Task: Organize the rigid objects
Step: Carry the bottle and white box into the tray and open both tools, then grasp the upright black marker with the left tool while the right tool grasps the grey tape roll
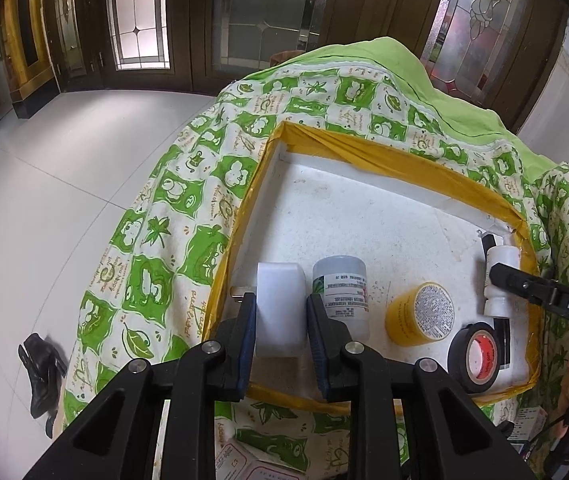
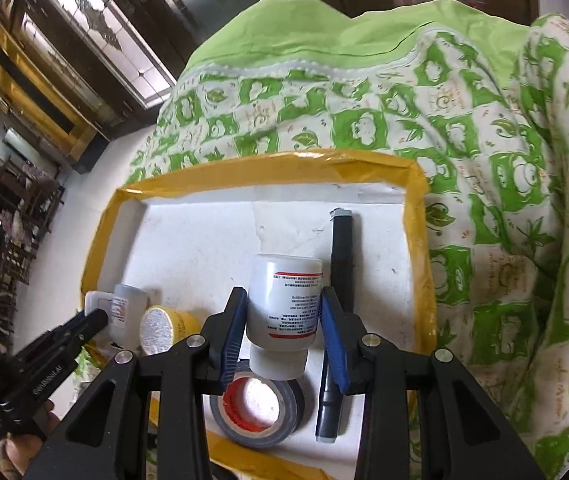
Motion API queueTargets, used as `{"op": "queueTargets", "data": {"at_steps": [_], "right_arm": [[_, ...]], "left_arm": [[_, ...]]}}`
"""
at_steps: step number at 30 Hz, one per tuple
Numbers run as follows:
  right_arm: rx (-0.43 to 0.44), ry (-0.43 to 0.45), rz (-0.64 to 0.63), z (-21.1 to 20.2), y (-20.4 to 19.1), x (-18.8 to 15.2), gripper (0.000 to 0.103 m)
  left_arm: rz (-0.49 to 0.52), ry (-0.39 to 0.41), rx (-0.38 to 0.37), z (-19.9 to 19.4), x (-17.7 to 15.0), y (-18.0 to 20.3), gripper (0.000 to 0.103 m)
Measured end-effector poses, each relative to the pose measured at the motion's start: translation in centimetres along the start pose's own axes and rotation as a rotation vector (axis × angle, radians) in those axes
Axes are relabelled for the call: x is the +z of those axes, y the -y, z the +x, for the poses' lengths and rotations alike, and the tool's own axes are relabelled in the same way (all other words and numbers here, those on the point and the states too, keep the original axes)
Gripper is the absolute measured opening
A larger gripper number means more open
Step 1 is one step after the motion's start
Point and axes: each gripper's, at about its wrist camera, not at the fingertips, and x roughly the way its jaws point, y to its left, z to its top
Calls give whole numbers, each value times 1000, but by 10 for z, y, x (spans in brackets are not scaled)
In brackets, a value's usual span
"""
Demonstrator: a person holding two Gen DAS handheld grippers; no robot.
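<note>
A white foam tray with a yellow taped rim (image 1: 364,148) (image 2: 268,164) lies on a green patterned cloth. My left gripper (image 1: 281,305) is shut on a white rectangular block (image 1: 280,308) at the tray's near left corner. Beside it stand a clear labelled bottle (image 1: 340,292) and a yellow jar (image 1: 420,314) on its side. My right gripper (image 2: 284,300) is shut on a white bottle with a red-striped label (image 2: 284,300), cap toward the camera, above a black tape roll (image 2: 256,404). A black marker (image 2: 340,264) lies along the tray's right wall.
The green cloth (image 1: 188,216) drapes over the table edge on the left. White floor tiles and a black shoe (image 1: 40,372) lie below. Small printed boxes (image 1: 244,464) sit at the near edge. Wooden doors with glass panes stand behind.
</note>
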Motion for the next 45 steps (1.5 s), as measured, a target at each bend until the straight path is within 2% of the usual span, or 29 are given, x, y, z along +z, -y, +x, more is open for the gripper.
{"op": "queueTargets", "data": {"at_steps": [9,11,14,15,16,21,28,33,36,42,45], "right_arm": [[2,-11,-3,12,1,-2,36],[4,-3,0,9,2,-2,36],[2,20,1,2,2,-4,38],[3,35,2,-3,2,-6,41],[5,44,5,-7,2,-7,45],[20,113,75,-36,12,-20,52],[56,127,156,-65,23,-55,55],[62,108,131,-75,14,-82,55],[69,92,108,-79,7,-100,55],[89,52,83,-83,0,-129,55],[100,49,91,-86,2,-137,55]], "left_arm": [[-14,1,-17,-2,0,-1,25],[-13,3,-28,-5,-1,0,28],[-4,17,-17,-11,-2,2,45],[-5,26,-16,-15,-3,2,54],[-8,33,-15,-18,-4,2,58],[-37,54,-39,-37,-18,-3,71],[-22,84,-18,-64,-56,-5,71],[-19,77,-27,-78,-90,-5,75],[-72,86,-59,-86,-97,-10,75],[-130,65,-43,-85,-105,-20,75],[-122,59,-72,-87,-111,-15,75]]}}
